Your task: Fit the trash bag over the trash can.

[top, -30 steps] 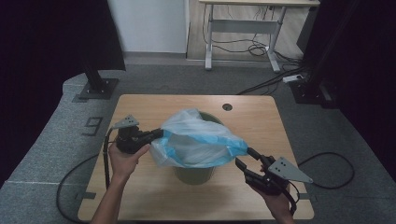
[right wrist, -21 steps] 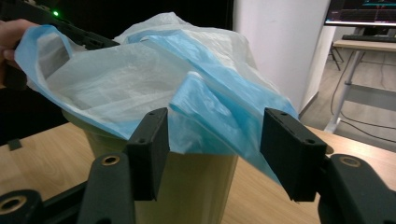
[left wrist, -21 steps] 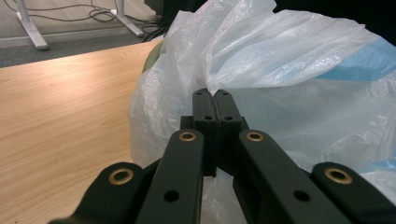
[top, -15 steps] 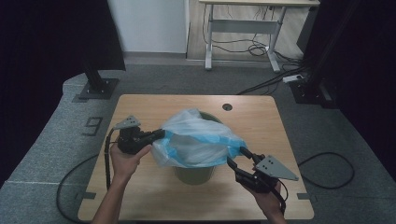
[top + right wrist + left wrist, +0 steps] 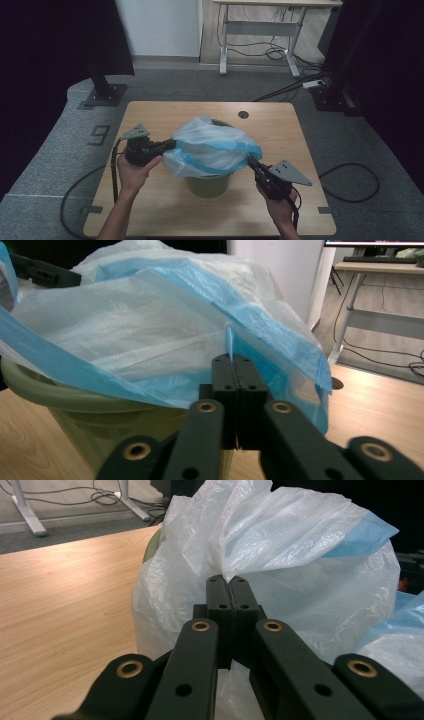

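We have the bag (image 5: 215, 147) draped over the bin (image 5: 209, 183), which stands near the middle of the table (image 5: 150, 112). It is thin, crinkled, see-through white plastic with a blue band along its mouth; it billows loosely above the bin and hides most of the rim. In the right gripper view the blue edge (image 5: 210, 285) hangs over the pale green rim (image 5: 75, 397) on the near side, but much of the film rides high, not yet pulled down snug.

Judged progress: the lining is partway. The bag sits on the bin, both sides are gripped; stretching the mouth around the rim and tucking it down is left.

Left gripper (image 5: 171, 144), at the bag's 9 o'clock: fingers (image 5: 220, 592) together, pinching a fold of white film. Right gripper (image 5: 251, 163), at about 4 o'clock: its fingers (image 5: 224, 371) have just been closing and now meet on a sliver of the blue edge.

Each hand (image 5: 132, 172) comes in from the table's 6 o'clock side.
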A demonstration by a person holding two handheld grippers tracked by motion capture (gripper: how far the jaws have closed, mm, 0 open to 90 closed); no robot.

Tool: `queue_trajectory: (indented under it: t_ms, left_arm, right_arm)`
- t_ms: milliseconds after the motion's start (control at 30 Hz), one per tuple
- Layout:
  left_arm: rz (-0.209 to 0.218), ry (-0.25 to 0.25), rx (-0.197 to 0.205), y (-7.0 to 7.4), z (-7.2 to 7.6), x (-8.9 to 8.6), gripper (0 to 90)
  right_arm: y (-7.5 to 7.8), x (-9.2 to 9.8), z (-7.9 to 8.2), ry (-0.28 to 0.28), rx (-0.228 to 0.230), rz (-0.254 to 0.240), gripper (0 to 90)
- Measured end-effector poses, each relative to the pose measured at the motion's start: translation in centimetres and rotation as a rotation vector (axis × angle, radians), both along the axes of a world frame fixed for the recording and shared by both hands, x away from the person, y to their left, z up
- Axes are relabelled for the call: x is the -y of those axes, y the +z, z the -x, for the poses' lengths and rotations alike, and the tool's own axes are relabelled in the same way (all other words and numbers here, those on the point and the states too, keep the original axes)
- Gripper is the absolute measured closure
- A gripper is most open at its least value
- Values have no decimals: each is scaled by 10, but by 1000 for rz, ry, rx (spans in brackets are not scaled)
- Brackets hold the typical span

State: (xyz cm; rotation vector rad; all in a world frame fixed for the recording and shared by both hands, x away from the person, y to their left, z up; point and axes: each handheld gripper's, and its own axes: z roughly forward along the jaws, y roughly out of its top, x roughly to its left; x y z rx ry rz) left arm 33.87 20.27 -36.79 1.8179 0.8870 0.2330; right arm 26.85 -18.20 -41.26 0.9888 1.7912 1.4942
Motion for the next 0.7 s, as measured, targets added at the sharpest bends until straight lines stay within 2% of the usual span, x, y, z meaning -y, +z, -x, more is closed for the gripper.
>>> queue_trajectory:
  t_ms: [133,267,300,467,567,700]
  left_arm:
    - [1,12,3,1,0,-4,898]
    - [5,16,4,0,3,-12,898]
    - [3,14,5,-1,8,-16,898]
    - [-12,4,12,-8,21,-25,898]
    - [-18,5,10,-14,28,-31,898]
    - [-26,6,4,-27,33,-36,898]
  right_arm:
    - [0,2,1,12,11,0,891]
    - [-5,3,6,50,9,-2,891]
    - [-10,5,10,76,1,-5,891]
    - [-20,11,24,127,-18,-23,891]
    - [-29,13,31,135,-31,0,892]
    - [-43,18,29,132,-75,7,892]
